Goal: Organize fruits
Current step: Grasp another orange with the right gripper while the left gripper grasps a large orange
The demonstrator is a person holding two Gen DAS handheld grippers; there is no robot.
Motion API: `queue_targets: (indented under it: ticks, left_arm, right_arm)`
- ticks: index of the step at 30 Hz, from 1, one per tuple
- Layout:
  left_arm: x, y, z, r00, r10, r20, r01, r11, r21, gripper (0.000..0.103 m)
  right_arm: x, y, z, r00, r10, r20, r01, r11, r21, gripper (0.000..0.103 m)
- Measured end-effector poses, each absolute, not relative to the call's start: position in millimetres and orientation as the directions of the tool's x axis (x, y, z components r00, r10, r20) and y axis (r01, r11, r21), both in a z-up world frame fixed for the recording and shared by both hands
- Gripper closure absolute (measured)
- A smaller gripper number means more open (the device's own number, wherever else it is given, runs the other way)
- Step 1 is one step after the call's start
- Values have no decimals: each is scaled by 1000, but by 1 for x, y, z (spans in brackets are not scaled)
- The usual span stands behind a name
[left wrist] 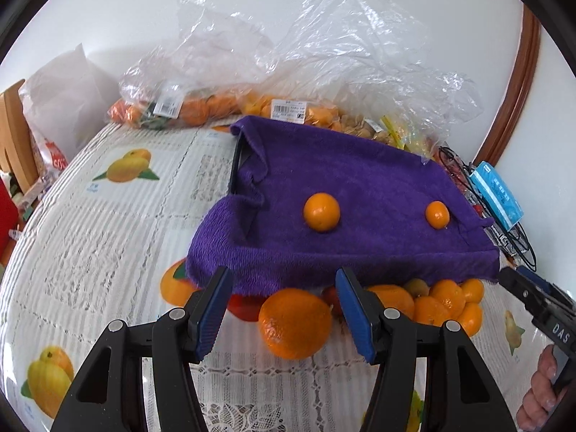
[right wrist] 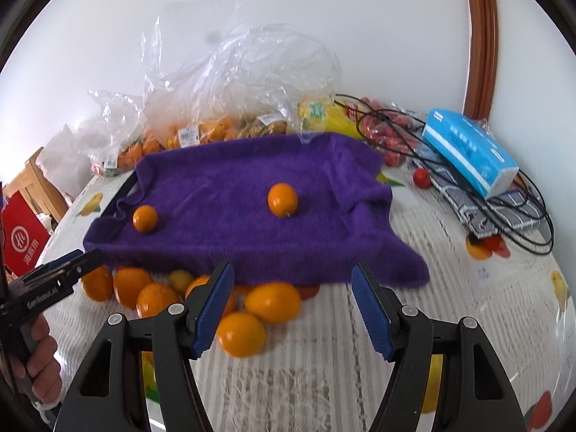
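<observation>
A purple towel (left wrist: 360, 187) (right wrist: 252, 180) covers a raised tray-like base, with two small oranges (left wrist: 321, 212) (left wrist: 437, 215) resting on top, the same two oranges (right wrist: 145, 218) (right wrist: 282, 199) showing in the right wrist view. A large orange (left wrist: 295, 322) lies on the tablecloth in front of the towel, between the fingers of my left gripper (left wrist: 282, 275), which is open and clear of it. More small oranges (left wrist: 446, 302) (right wrist: 129, 286) are heaped at the towel's front edge. My right gripper (right wrist: 291, 270) is open and empty; two oranges (right wrist: 273, 302) (right wrist: 241, 333) lie just beyond its left finger.
Clear plastic bags of fruit (left wrist: 201, 108) (right wrist: 223, 126) line the wall behind the towel. A blue tissue pack (right wrist: 468, 151), black cables (right wrist: 522, 216) and a small red fruit (right wrist: 421, 178) sit at the right. A red box (right wrist: 21, 237) stands at the left. A hand (left wrist: 540, 396) holds the other gripper.
</observation>
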State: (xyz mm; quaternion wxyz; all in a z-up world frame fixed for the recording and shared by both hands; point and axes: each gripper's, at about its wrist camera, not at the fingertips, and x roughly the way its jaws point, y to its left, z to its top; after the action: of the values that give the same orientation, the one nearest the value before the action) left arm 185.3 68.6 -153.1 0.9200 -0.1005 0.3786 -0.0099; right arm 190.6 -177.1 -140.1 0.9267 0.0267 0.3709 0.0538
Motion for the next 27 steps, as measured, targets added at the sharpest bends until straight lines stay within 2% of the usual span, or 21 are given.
queue_targets:
  ticks: [6, 10, 15, 17, 23, 27]
  left_arm:
    - [184, 70, -153, 719, -97, -688, -60, 978, -200, 42]
    - [185, 74, -154, 716, -102, -690, -68, 974, -215, 42]
    - [187, 80, -157, 708, -113, -697, -79, 968, -237, 42]
    - [189, 81, -158, 699, -130, -704, -76, 964, -254, 42]
    - [185, 85, -161, 678, -186, -711, -46, 955, -294, 42]
    - [179, 80, -167, 668, -180, -722, -26, 964, -265, 42]
  right_arm:
    - [179, -165, -159, 668, 182, -721, -134, 983, 125, 44]
    - [175, -146, -171, 662, 161, -732, -170, 983, 63, 46]
    - [184, -139, -188, 624, 154, -766, -175, 983, 55, 64]
    - [184, -140, -188, 631, 148, -762, -168, 984, 53, 67]
    - [171, -156, -176, 676, 129, -725, -141, 989, 45, 67]
    - [162, -173, -177, 678, 93, -729, -115, 993, 21, 67]
